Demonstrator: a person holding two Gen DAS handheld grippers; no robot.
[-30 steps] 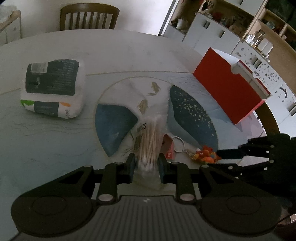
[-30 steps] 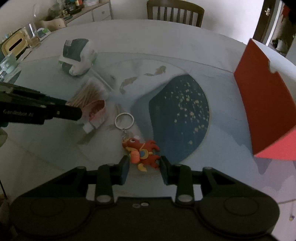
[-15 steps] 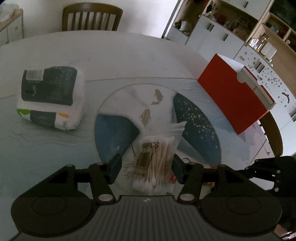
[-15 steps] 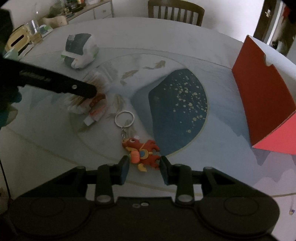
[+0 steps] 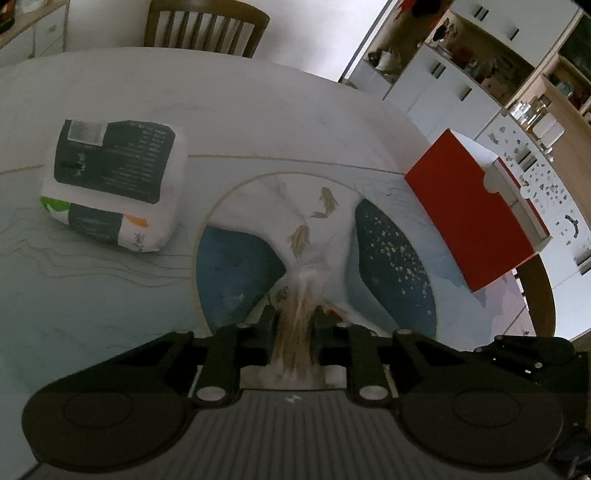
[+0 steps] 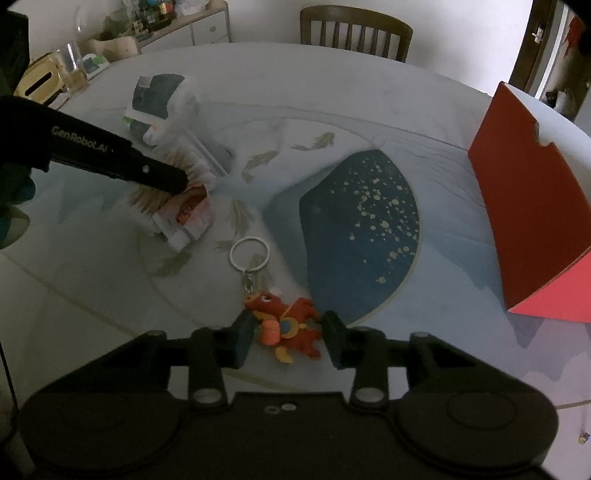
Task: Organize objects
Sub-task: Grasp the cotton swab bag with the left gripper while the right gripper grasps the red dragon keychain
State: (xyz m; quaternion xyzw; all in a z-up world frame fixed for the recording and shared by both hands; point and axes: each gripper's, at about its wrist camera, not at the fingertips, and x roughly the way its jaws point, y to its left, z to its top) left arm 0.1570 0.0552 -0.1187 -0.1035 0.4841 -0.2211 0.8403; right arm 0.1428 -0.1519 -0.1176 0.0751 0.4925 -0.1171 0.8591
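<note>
My left gripper (image 5: 295,314) is shut on a clear bag of cotton swabs (image 5: 297,336), which is squeezed narrow between its pads. In the right wrist view the bag (image 6: 184,162) sits at the tip of the left gripper's black fingers (image 6: 162,177), above a small red and white packet (image 6: 188,214). A red dragon keychain (image 6: 288,325) with a metal ring (image 6: 249,254) lies flat on the table. My right gripper (image 6: 290,334) straddles the dragon and its jaws are opening. The pads stand just off the figure's sides.
A soft pack of tissues (image 5: 110,184) lies at the left. A red box (image 5: 472,218) stands at the right table edge. The round table (image 5: 258,110) has a blue and white fish pattern. A wooden chair (image 5: 203,26) stands behind it, with cabinets on the right.
The left gripper spread wide around the swab bag half a second ago and has closed on it again, pinching it tighter. The right gripper's fingers have drawn slightly apart from the dragon.
</note>
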